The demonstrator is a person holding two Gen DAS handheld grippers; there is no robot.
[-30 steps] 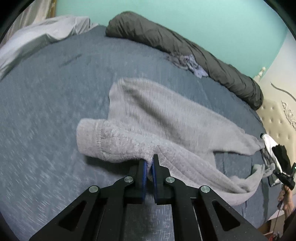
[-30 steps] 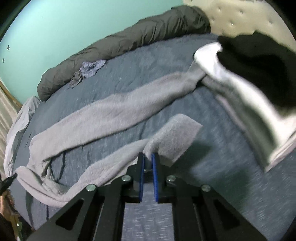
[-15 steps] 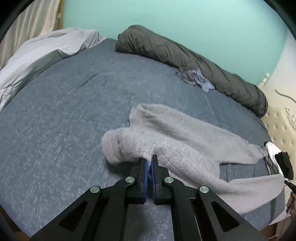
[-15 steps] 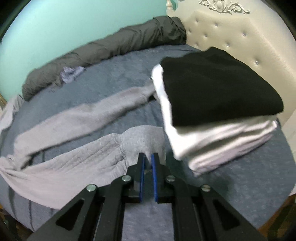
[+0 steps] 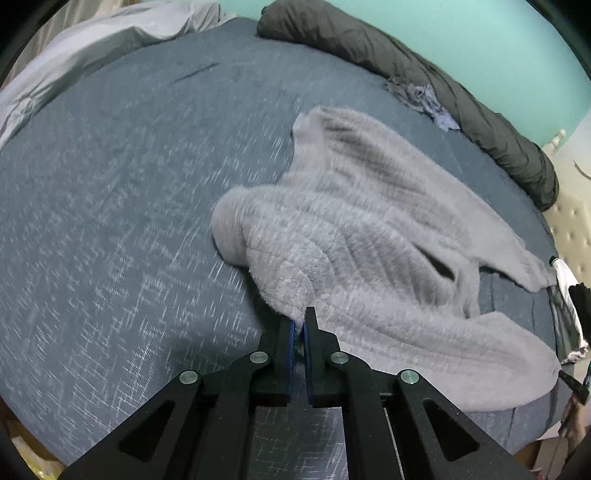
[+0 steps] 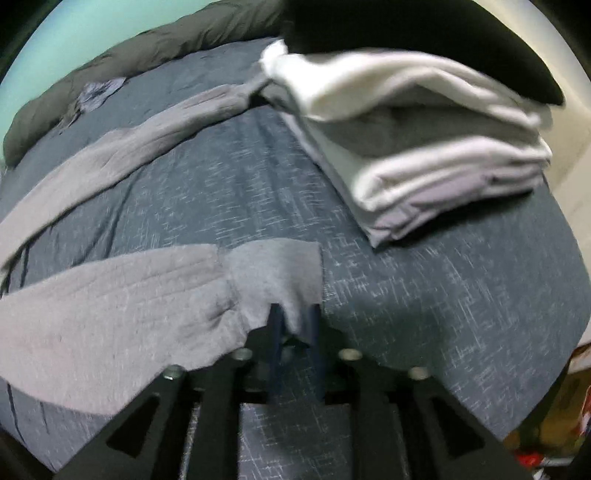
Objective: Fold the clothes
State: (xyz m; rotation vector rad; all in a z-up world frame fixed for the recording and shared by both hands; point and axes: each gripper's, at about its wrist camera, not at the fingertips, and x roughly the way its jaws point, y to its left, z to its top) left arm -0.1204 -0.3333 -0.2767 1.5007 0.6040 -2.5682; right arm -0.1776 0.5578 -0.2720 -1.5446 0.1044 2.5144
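The grey sweater (image 5: 369, 236) lies half-gathered on the bed (image 5: 110, 221), beside the stack of folded clothes (image 6: 424, 147); the left gripper (image 5: 298, 325) pinches its hem, while the right gripper (image 6: 293, 321) has just been opening, cuff loose between the jaws; sleeves and body remain unfolded.

A blue-grey bed (image 5: 110, 206) fills both views. Far ahead of the tongs, a dark rolled duvet (image 5: 406, 70) lies along the teal wall (image 5: 480, 33), a small crumpled cloth (image 5: 424, 99) against it. A pale sheet (image 5: 92, 48) bunches ahead to the left; a tufted headboard (image 5: 572, 229) stands far right.
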